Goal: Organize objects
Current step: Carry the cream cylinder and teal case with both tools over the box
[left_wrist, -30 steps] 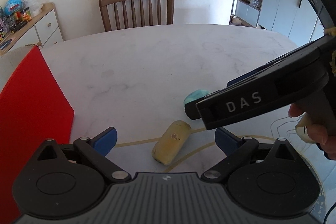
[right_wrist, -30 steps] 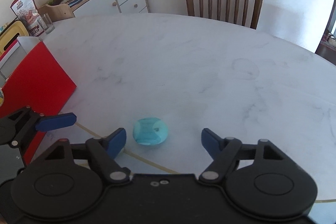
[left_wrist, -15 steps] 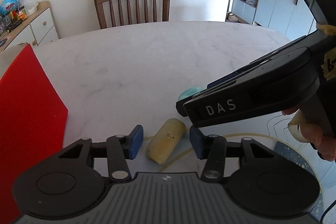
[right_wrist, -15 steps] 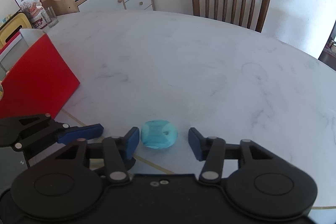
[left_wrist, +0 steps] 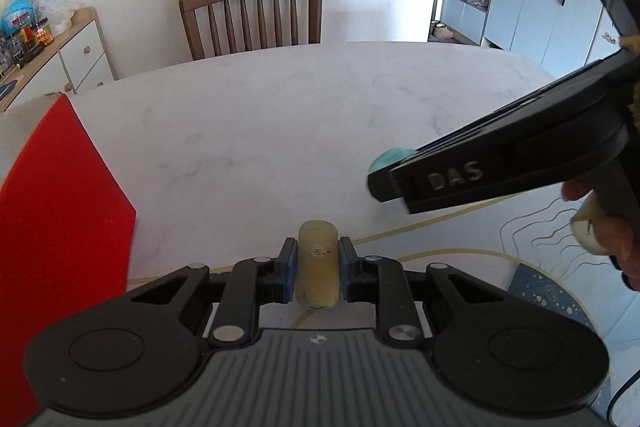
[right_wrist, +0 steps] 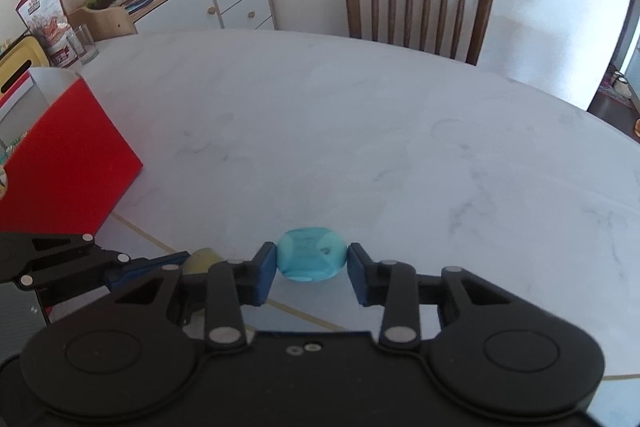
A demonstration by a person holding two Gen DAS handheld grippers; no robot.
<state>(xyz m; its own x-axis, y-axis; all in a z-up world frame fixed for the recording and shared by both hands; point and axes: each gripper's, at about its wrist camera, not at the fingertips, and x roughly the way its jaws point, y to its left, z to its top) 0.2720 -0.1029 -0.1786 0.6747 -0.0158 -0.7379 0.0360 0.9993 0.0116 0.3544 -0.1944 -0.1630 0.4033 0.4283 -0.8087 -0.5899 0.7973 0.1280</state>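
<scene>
Both grippers have just been closing: left gripper [left_wrist: 318, 269] pinches the yellow cylinder [left_wrist: 318, 263], right gripper [right_wrist: 311, 267] squeezes the rounded blue piece [right_wrist: 311, 259], both low over the marble table [right_wrist: 360, 147]. Smooth curved sides could slip out when lifted toward the red box [right_wrist: 68, 155].

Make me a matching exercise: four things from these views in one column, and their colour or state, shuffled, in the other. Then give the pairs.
1. left gripper
2. right gripper
3. box
4. chair

A. brown, behind the table
B. shut on the yellow cylinder
C. red, at the left
D. shut on the blue ball

Pairs: 1-B, 2-D, 3-C, 4-A
</scene>
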